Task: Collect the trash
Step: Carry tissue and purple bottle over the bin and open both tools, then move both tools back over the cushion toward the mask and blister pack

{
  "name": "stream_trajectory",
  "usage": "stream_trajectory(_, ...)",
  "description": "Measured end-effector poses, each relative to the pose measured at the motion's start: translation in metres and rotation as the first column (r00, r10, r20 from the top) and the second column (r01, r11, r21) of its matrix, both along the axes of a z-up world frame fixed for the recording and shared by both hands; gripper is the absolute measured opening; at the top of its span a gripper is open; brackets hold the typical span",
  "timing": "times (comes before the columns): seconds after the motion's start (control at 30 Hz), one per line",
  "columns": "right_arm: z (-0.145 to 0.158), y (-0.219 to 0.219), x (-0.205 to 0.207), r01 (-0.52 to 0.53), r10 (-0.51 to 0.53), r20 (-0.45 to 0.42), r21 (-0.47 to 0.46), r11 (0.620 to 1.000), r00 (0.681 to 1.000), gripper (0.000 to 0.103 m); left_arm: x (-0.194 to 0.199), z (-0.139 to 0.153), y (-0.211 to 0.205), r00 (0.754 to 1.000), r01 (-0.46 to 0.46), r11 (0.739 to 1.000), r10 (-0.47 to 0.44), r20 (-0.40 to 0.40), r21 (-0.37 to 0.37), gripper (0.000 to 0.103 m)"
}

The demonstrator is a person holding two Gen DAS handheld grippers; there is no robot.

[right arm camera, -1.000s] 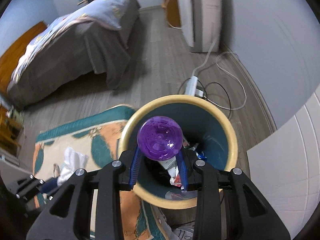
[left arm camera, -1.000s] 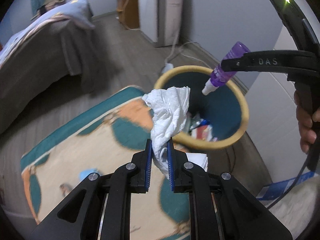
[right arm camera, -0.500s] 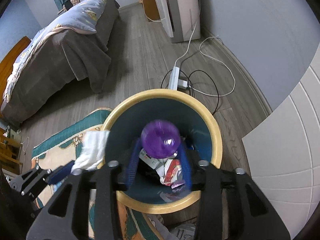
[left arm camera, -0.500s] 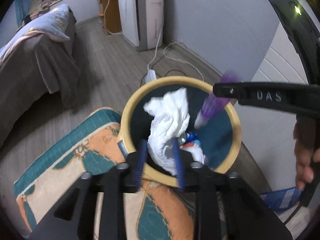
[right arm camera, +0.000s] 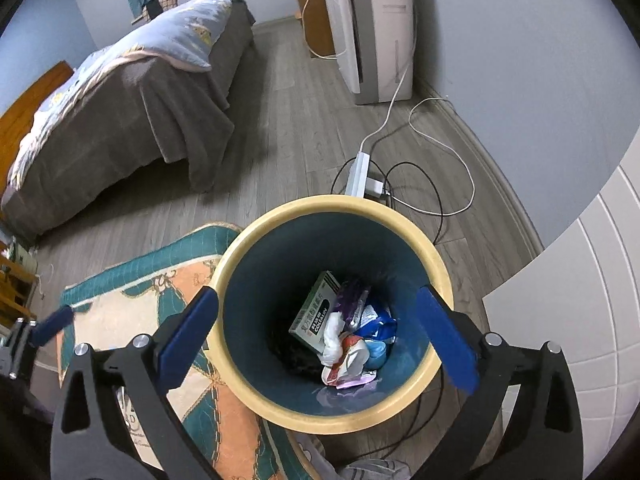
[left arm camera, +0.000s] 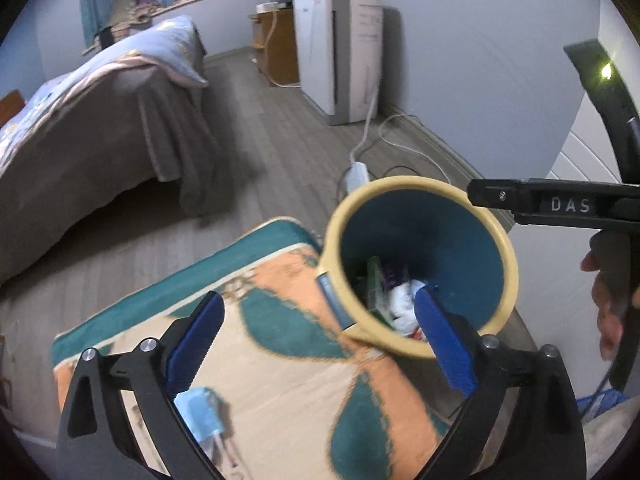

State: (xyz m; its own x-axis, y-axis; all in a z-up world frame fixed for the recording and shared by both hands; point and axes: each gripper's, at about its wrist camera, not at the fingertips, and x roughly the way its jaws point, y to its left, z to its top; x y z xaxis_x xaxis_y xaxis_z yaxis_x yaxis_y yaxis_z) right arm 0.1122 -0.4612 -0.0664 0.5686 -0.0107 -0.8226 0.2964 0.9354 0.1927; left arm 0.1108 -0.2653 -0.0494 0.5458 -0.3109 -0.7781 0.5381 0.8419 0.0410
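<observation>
Trash (right arm camera: 344, 332) lay heaped at the bottom of the upright bin (right arm camera: 256, 236), a green box (right arm camera: 316, 314) leaning on end. Your left gripper (left arm camera: 316, 322) and right gripper (right arm camera: 318, 322) were opening, nothing between them. Bin stood at the rug's (left arm camera: 280, 364) corner, cables (right arm camera: 440, 184) behind.

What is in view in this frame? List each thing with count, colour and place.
Bin: one, yellow rim, teal inside, on floor by rug.
Trash: several pieces, green box, white tissue, purple and blue wrappers, in bin.
Rug: one, teal, orange, cream, left of bin.
Bed: one, brown cover, far left.
Power strip: one, white, behind bin.
White appliance: one, by wall.
Left gripper: jaws opening, empty.
Right gripper: jaws opening, empty, above bin.
</observation>
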Motion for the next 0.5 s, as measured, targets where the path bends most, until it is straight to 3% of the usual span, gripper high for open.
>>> stream_trajectory(0.27,0.003,0.033,0.003,-0.075,0.075,-0.002,-0.063,0.995,0.997,0.097,-0.006,0.007,0.067,0.993,-0.118,0.993,0.118,-0.015,0.015,0.096)
stream_trajectory(0.5,0.005,0.062,0.000,-0.113,0.114,-0.003,-0.168,0.979,0.994,0.097,-0.012,0.009,0.137,0.971,-0.240,0.970,0.240,-0.011,0.038,0.096)
